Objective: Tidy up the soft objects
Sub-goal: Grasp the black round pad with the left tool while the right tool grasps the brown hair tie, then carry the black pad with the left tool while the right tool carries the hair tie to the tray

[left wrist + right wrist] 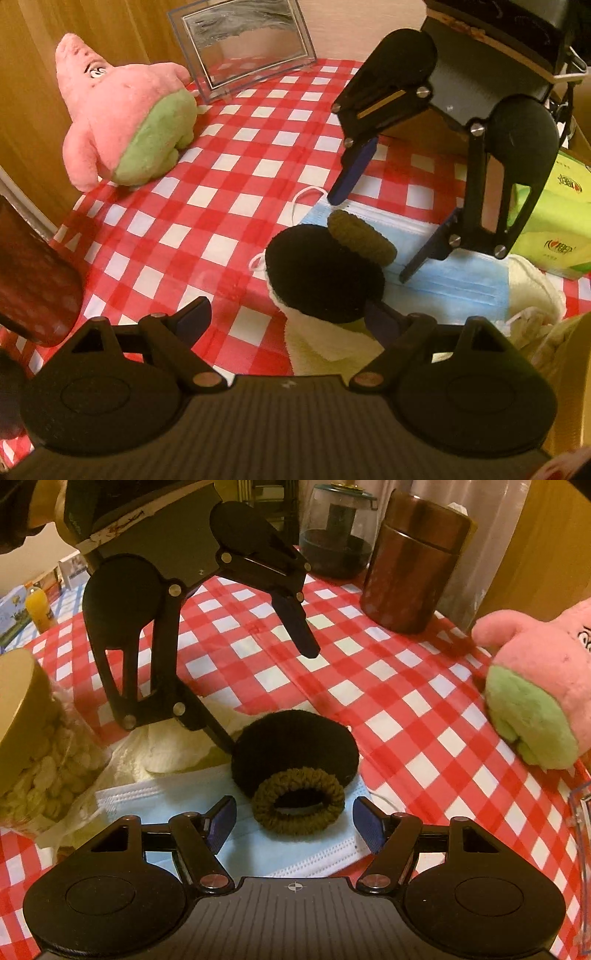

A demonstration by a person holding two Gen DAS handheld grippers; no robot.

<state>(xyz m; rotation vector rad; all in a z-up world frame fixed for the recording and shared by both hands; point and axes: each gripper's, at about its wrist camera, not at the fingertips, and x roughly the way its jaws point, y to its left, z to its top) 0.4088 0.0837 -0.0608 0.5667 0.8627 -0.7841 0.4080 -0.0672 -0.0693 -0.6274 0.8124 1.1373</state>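
Note:
A black knitted pad [325, 277] [295, 742] lies on a cream towel [328, 343] [177, 746] and a blue face mask [454, 277] [288, 853]. A brown scrunchie [360, 236] [299, 805] rests against the pad. My left gripper [291, 314] [266, 698] is open, its jaws standing either side of the pad. My right gripper [295, 819] [369, 236] is open, its jaws either side of the scrunchie. A pink and green starfish plush [125, 122] [539, 686] sits apart on the red checked tablecloth [221, 192] [388, 686].
A clear picture frame [243, 44] stands behind the plush. A brown canister [417, 561] [33, 280] and a glass jar [340, 531] stand at the table edge. A green tissue pack [554, 221] and a bag of snacks [48, 764] lie beside the mask.

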